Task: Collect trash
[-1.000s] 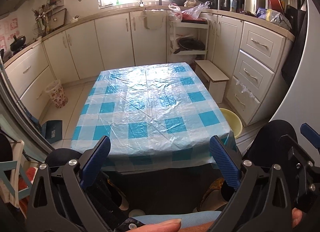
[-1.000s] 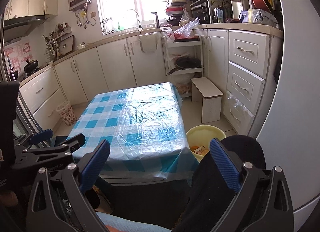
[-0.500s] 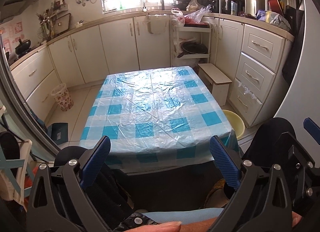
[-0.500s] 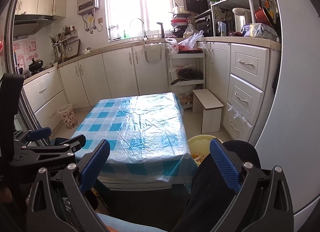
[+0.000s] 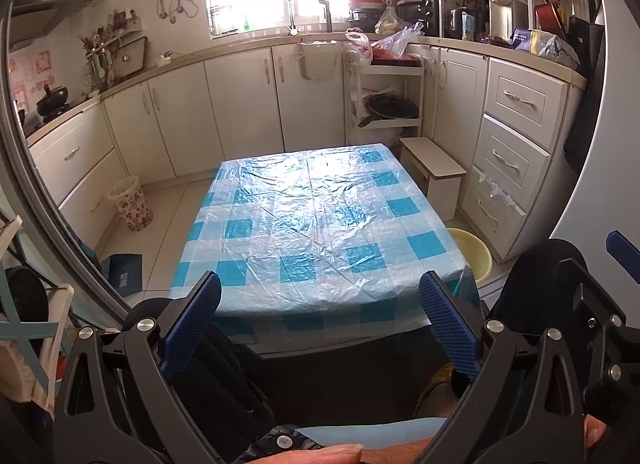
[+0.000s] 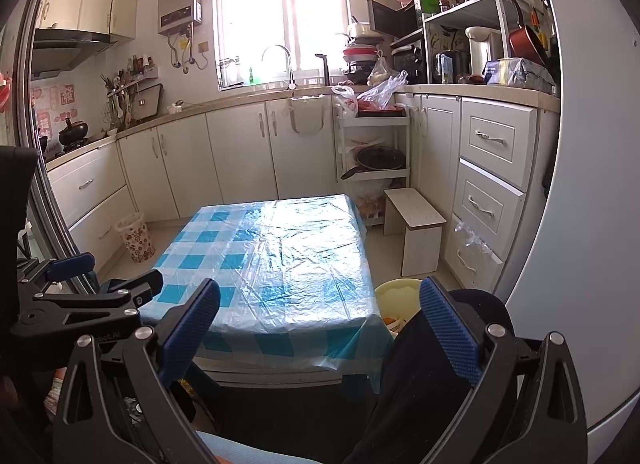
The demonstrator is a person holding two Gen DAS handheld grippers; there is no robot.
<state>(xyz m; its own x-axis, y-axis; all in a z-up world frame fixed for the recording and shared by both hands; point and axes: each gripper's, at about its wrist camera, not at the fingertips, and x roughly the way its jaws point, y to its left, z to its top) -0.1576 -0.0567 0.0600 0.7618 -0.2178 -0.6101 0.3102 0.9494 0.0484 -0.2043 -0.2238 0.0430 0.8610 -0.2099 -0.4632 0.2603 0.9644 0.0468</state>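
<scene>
The trash within view sits in a round pale-yellow plastic basin (image 6: 394, 296) on the floor tiles, just beside the near right corner of the table: orange and white scraps (image 6: 394, 322) lie in its bottom, partly hidden behind my dark-clad knee. In the left wrist view the same basin (image 5: 476, 254) shows only its rim and inner wall past the table corner; its contents cannot be made out there.

A low rectangular table (image 5: 320, 224) under a blue-and-white checked plastic cloth fills the middle of both views; the wrinkled film glares under the window light. A small white wooden stool (image 6: 416, 224) stands on the floor to the right of the table, near the white drawer cabinet (image 6: 492, 184). A floral-patterned wastebasket (image 5: 132, 204) with a white liner stands on the floor to the left of the table, against the lower cabinets. A white three-tier trolley (image 6: 374, 144) carrying a dark pan stands beyond the table's far end.

My left gripper (image 5: 320, 328) is spread wide, its blue ribbed pads (image 5: 192, 324) apart and holding nothing, hovering before the near table edge. My right gripper (image 6: 318, 328) is likewise spread wide and holds nothing; its right finger overlaps the knee beside the basin. The left gripper also appears at the left margin of the right wrist view.
</scene>
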